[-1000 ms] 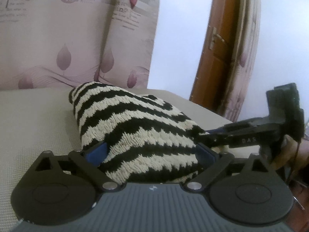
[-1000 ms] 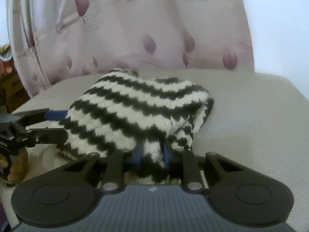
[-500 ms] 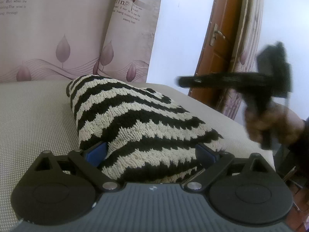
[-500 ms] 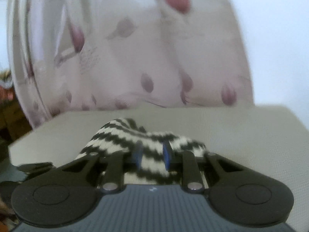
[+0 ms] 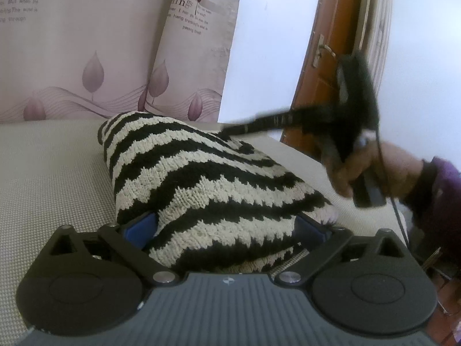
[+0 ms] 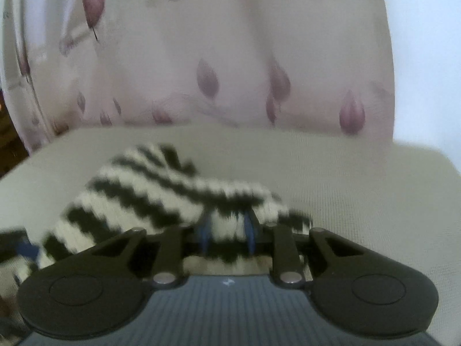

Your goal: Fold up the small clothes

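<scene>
- On my far left I see the beige cushion (image 5: 52,173), and behind it the pink leaf-print curtain (image 5: 86,57).
- My left gripper (image 5: 224,227) has its jaws spread wide; the blue pads (image 5: 141,227) sit on either side of the striped knit garment (image 5: 201,178), which bulges between them. They touch the knit at its sides, but I cannot tell whether they press it.
- The garment, black and cream in zigzag bands, lies heaped on the cushion, its far end towards the curtain.
- Right of the heap, my right gripper (image 5: 227,129) reaches in above the knit, blurred, held by a hand (image 5: 374,170) with a purple sleeve (image 5: 443,190).
- From its own camera, the right gripper (image 6: 227,230) has narrow jaws that are opening, with a fold of the striped garment (image 6: 161,190) between the blue pads (image 6: 206,232). The picture is too blurred for me to say whether the pads press on it.
- Far right in the left view stands a brown door (image 5: 319,66) against the white wall (image 5: 270,43).
</scene>
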{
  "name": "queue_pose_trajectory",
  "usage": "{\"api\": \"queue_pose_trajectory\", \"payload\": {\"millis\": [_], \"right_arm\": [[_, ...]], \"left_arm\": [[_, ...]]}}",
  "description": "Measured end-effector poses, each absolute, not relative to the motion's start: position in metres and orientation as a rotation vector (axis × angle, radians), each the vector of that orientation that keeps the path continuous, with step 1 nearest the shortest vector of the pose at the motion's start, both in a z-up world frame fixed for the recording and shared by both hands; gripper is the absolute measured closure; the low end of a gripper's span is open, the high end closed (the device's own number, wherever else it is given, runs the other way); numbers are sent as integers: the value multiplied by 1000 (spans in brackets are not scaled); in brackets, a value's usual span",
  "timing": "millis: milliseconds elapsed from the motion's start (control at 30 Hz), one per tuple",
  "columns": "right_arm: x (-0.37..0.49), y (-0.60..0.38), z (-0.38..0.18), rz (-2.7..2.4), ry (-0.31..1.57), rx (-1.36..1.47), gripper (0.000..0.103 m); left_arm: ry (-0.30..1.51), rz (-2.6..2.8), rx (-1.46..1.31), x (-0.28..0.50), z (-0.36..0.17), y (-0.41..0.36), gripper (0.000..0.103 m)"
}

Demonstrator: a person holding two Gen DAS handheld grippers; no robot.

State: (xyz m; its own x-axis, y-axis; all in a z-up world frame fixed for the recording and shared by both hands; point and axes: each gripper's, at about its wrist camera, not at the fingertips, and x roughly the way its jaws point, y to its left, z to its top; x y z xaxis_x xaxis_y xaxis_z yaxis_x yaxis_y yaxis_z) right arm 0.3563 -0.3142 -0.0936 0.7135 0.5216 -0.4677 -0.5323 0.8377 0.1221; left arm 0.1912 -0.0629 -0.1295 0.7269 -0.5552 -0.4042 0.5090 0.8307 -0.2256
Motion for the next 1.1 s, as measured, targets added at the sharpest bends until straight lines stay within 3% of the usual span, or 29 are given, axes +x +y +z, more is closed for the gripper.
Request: {"api": "queue_pose_trajectory", "payload": {"millis": [167, 267, 467, 567, 633, 700, 767, 867, 1000, 1100], "right_arm": [[368, -274, -82, 703, 476, -50, 79], [381, -235, -125, 679, 597, -268, 80], [398, -264, -106, 705, 654, -59, 79], [380, -286, -90, 664, 538, 15, 77], [375, -293, -94, 568, 521, -32, 58], [378, -293, -118, 518, 577, -86, 47], [373, -303, -136, 541, 506, -26, 44], [382, -318, -130, 517, 561, 125, 36], [332, -332, -114, 469, 422, 162, 32], [289, -341, -112, 413, 382, 198, 14]], "left_arm": [[476, -585, -99, 192, -129, -64, 3], [470, -586, -105, 191, -129, -63, 3], [471, -583, -100, 190, -130, -65, 1], [473, -575, -101, 189, -130, -65, 1], [476, -569, -92, 189, -130, -66, 1], [476, -565, -81, 190, -130, -68, 0], [477, -557, -69, 189, -130, -69, 0], [483, -540, -57, 190, -129, -71, 0], [490, -517, -50, 192, -129, -71, 0], [490, -507, -29, 192, -129, -73, 0]]}}
